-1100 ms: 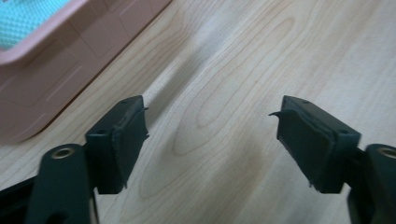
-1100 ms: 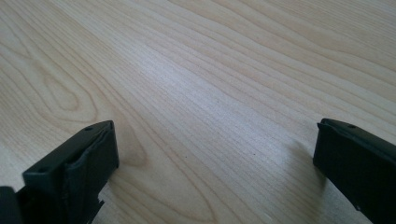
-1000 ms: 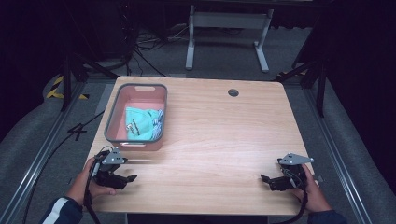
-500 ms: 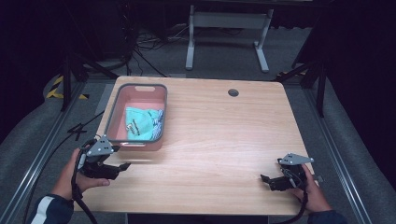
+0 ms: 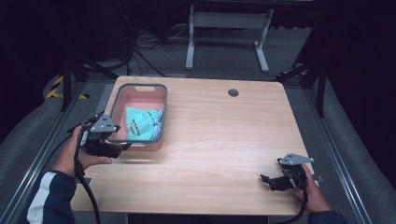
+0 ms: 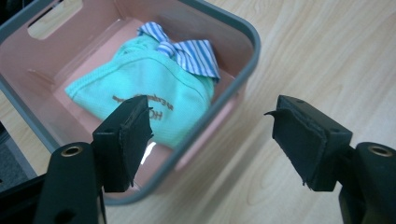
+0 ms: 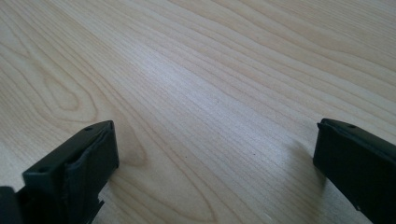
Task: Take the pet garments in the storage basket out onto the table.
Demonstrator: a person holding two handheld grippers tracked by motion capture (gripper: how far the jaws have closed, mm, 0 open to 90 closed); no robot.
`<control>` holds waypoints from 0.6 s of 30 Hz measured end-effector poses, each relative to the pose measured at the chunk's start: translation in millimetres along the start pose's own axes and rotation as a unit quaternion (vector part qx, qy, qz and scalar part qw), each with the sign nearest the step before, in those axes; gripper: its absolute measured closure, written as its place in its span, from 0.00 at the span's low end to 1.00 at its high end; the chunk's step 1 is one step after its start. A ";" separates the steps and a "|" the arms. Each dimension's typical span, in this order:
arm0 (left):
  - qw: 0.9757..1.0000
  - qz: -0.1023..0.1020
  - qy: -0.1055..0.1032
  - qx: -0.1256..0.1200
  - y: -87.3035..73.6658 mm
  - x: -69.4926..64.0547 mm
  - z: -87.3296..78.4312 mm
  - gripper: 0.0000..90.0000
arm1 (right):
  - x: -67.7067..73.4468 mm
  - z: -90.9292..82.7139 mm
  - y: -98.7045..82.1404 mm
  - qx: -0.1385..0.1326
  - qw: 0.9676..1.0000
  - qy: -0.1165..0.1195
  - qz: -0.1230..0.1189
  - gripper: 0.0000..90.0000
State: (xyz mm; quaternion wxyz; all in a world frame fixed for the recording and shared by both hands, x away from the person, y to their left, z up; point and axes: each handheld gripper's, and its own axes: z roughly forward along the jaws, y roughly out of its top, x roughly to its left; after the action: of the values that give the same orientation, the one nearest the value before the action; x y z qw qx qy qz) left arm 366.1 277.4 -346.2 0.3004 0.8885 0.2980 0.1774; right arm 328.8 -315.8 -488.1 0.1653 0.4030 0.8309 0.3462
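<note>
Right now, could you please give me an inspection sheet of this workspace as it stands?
Surface: wooden table, with a round hole near the far edge.
Job's things: pink bin at the left; folded mint cloth with a blue-striped piece lying inside it.
Clutter: nothing seen.
Grippers: left gripper open, above the bin's near corner, holding nothing; right gripper open, low over bare wood.
Cables: one trails from each gripper; more lie on the floor beyond.
Surroundings: grey carpet, white metal stand, dark room.

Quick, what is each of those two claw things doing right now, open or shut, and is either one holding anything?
Left gripper: open, holding nothing, above the pink bin.
Right gripper: open, holding nothing.
</note>
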 end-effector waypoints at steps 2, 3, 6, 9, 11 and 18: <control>1.000 0.000 -0.001 0.008 4.3 5.2 5.8 0.31 | 0.0 0.0 0.0 0.000 1.000 0.000 0.000 0.00; 1.000 -0.001 -0.003 0.015 7.6 8.9 10.3 0.31 | 0.0 0.0 0.0 0.000 1.000 0.000 0.000 0.00; 0.999 0.003 -0.010 0.032 14.2 16.9 21.1 0.30 | 0.0 0.0 0.0 0.000 1.000 0.000 0.000 0.00; 0.998 -0.003 -0.016 0.057 22.7 29.0 35.8 0.30 | 0.0 0.0 0.0 0.000 1.000 0.000 0.000 0.00; 0.997 -0.003 -0.025 0.069 28.1 35.9 45.5 0.29 | 0.0 0.0 0.0 0.000 1.000 0.000 0.000 0.00; 0.991 0.001 -0.036 0.130 49.2 50.4 83.7 0.26 | 0.0 0.0 0.0 0.000 1.000 0.000 0.000 0.00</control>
State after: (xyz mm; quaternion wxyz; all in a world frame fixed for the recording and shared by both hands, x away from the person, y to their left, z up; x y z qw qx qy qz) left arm 466.6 242.0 -371.2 0.1927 0.9262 0.3064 0.1056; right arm 328.8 -315.9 -488.1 0.1655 0.4029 0.8310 0.3461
